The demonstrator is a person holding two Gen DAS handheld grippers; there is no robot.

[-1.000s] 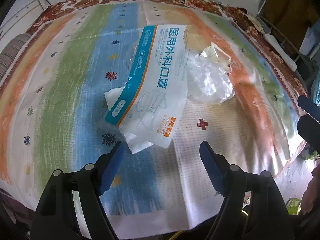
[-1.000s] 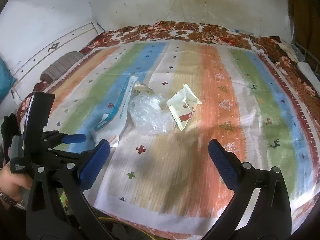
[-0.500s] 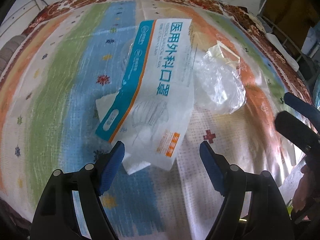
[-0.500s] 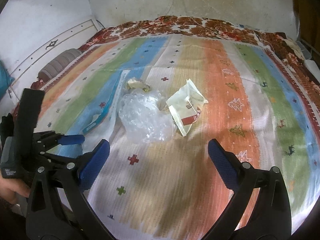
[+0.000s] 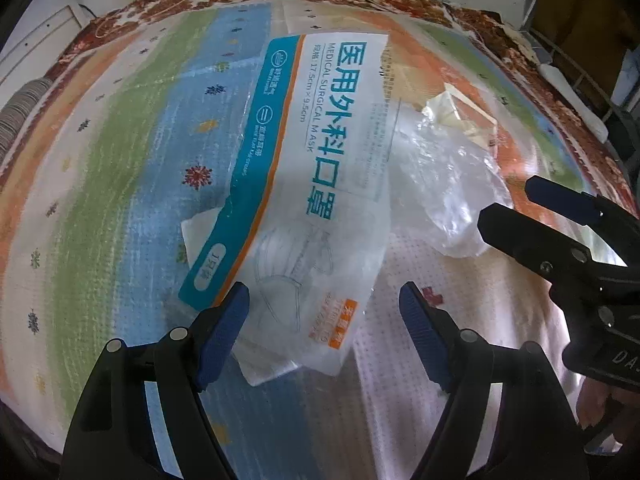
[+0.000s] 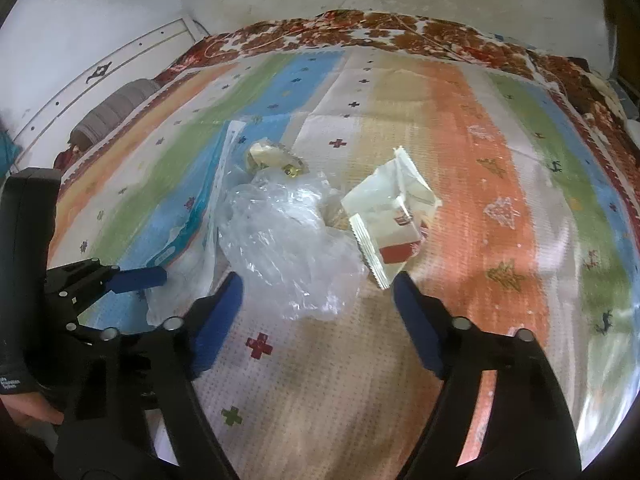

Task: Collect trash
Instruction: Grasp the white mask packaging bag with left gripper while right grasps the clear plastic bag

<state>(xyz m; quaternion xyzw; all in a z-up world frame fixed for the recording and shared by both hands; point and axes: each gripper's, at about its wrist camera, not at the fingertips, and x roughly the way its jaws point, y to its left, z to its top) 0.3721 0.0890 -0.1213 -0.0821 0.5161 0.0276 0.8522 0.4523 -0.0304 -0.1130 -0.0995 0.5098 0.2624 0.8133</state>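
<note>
A white and teal surgical mask packet (image 5: 316, 184) lies flat on the striped mat, with a white tissue (image 5: 196, 236) under its near end. My left gripper (image 5: 324, 308) is open, its jaws on either side of the packet's near end. A crumpled clear plastic bag (image 6: 288, 240) lies beside the packet; it also shows in the left wrist view (image 5: 452, 184). My right gripper (image 6: 318, 292) is open just in front of the bag's near edge. A white and red snack wrapper (image 6: 392, 228) and a small yellowish wrapper (image 6: 272, 156) lie just past the bag.
The striped mat (image 6: 500, 184) covers a bed with a brown floral blanket (image 6: 440, 32) at the far edge. A grey bolster (image 6: 116, 108) lies at the far left by the white wall. Each gripper shows in the other's view, left (image 6: 120, 280) and right (image 5: 560, 216).
Both grippers have moved forward and down toward the trash. The left now straddles the mask packet's near end; the right has closed in on the plastic bag. Both stay open.
</note>
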